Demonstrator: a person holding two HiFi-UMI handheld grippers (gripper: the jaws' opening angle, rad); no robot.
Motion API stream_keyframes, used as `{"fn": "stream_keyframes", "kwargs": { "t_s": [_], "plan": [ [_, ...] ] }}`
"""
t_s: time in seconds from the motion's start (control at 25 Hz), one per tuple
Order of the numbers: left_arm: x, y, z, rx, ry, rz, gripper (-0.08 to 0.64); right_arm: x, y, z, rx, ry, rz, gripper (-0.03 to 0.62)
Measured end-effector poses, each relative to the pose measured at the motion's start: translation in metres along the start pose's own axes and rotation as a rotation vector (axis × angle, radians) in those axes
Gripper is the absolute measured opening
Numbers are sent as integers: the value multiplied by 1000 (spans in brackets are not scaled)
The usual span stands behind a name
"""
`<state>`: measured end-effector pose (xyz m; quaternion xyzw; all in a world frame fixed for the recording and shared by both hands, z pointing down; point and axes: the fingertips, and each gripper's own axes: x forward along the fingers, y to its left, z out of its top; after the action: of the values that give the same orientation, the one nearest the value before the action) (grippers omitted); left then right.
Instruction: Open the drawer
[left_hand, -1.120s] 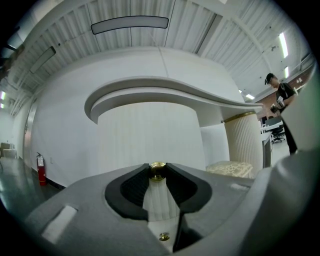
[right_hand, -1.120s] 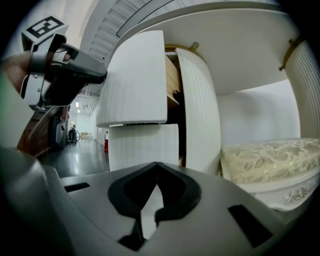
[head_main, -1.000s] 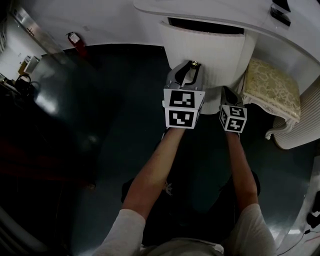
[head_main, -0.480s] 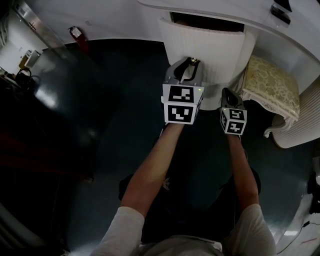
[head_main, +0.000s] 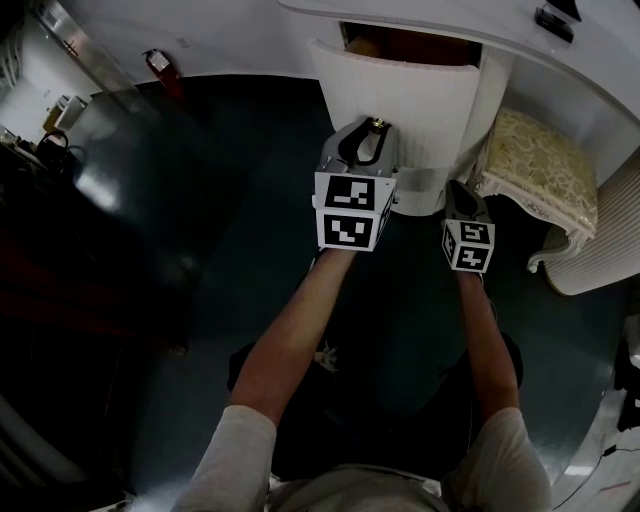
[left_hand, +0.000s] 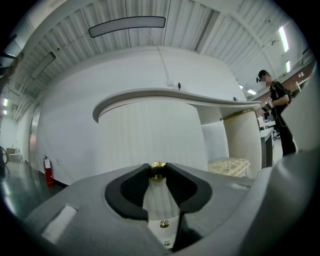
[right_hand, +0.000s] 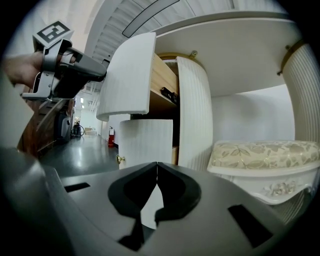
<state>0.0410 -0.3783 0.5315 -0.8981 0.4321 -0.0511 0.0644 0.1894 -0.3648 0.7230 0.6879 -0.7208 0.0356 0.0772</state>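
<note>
The white ribbed drawer front (head_main: 395, 100) stands out from under the curved white desk top (head_main: 440, 25), with a dark gap behind it. My left gripper (head_main: 374, 130) is shut on its small brass knob (left_hand: 158, 170), which sits pinched between the black pads. The right gripper view shows the drawer from the side: the front panel (right_hand: 131, 75) is pulled forward and its wooden side (right_hand: 162, 80) is bare. My right gripper (head_main: 458, 192) hangs lower, to the right of the drawer, with its jaws shut on nothing (right_hand: 156, 172).
Below it is a second ribbed front with a brass knob (right_hand: 120, 159). A cream upholstered stool (head_main: 545, 170) stands right of the desk. A red fire extinguisher (head_main: 160, 65) sits by the far wall. A person (left_hand: 277, 115) stands far right. The floor is dark and glossy.
The drawer has slid out toward me, the gap behind its front growing wider. My left gripper came back with the knob. The right gripper barely moved.
</note>
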Motion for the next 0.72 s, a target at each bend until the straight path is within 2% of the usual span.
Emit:
{"fn": "stream_keyframes", "kwargs": {
  "t_s": [0.44, 0.72],
  "plan": [
    [-15, -2, -1, -34, -9, 10, 114, -17, 5, 4, 38, -14, 27, 15],
    [-25, 0, -1, -45, -20, 6, 114, -26, 6, 3, 28, -18, 42, 15]
  ]
}}
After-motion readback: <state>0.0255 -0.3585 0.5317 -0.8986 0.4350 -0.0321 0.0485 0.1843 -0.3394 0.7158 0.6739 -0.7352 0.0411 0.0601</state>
